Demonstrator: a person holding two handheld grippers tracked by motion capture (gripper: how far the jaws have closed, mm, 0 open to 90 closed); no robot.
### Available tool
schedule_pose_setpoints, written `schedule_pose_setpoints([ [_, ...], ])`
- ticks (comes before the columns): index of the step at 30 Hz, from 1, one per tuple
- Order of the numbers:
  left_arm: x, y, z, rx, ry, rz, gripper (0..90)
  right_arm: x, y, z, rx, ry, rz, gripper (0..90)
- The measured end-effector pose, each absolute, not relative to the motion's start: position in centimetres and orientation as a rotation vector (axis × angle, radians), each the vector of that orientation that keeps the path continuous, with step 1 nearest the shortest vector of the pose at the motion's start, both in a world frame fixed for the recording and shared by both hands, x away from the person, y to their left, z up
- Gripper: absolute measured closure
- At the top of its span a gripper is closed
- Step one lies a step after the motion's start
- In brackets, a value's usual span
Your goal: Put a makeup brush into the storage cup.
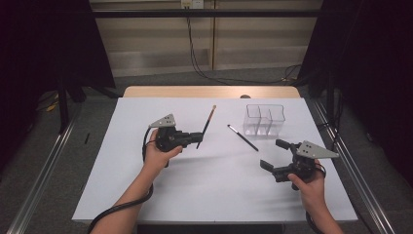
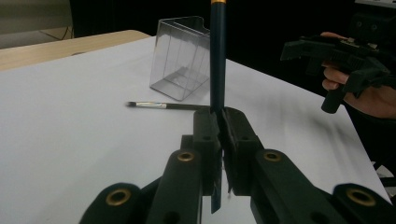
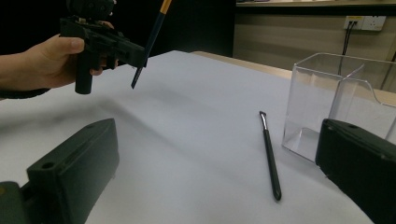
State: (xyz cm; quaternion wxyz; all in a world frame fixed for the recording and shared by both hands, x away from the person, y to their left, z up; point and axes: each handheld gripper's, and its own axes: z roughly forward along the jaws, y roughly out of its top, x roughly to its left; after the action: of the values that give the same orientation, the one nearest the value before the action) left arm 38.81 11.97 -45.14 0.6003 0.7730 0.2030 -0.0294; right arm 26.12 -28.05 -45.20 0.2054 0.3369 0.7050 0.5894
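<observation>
The left gripper (image 1: 198,138) is clamped on a long dark brush with an orange-gold band (image 1: 207,124), pinching it low on the handle so that most of the length sticks up and away, toward the far side of the table; in the left gripper view the 2 jaws are pressed tight against the shaft (image 2: 217,60) with a short stub poking out below them. That low grip looks chosen to leave the long end free for steering, probably into the holder. To the right of it, on the white table (image 1: 160,195), lies a second brush, a slim black one with a silver ferrule (image 1: 242,137), flat and untouched, its bristle end pointing back toward the left hand. Just beyond it stands the clear plastic organizer (image 1: 264,120), upright, divided into compartments, with nothing in them as far as I can see; it sits near the far right of the sheet, within reach of both hands. Farthest right, the right gripper (image 1: 274,154) hangs above the table with its 2 jaws spread wide and nothing between them, aimed roughly at the black brush (image 3: 271,158), as if waiting its turn.
</observation>
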Motion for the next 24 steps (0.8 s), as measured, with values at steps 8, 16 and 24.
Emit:
schedule_pose_setpoints([
  [8,38.1,11.0,-45.3,1.803,0.436,-0.084,84.5,26.5,-27.6,-45.2,0.964,1.98,1.628,0.0],
  [16,37.7,10.7,-45.4,1.803,0.422,-0.097,84.5,27.5,-26.3,-44.6,0.999,1.961,1.647,0.0],
  [24,37.4,10.3,-45.5,1.8,0.406,-0.115,84.5,28.7,-24.6,-44.2,1.0,1.99,1.633,0.0],
])
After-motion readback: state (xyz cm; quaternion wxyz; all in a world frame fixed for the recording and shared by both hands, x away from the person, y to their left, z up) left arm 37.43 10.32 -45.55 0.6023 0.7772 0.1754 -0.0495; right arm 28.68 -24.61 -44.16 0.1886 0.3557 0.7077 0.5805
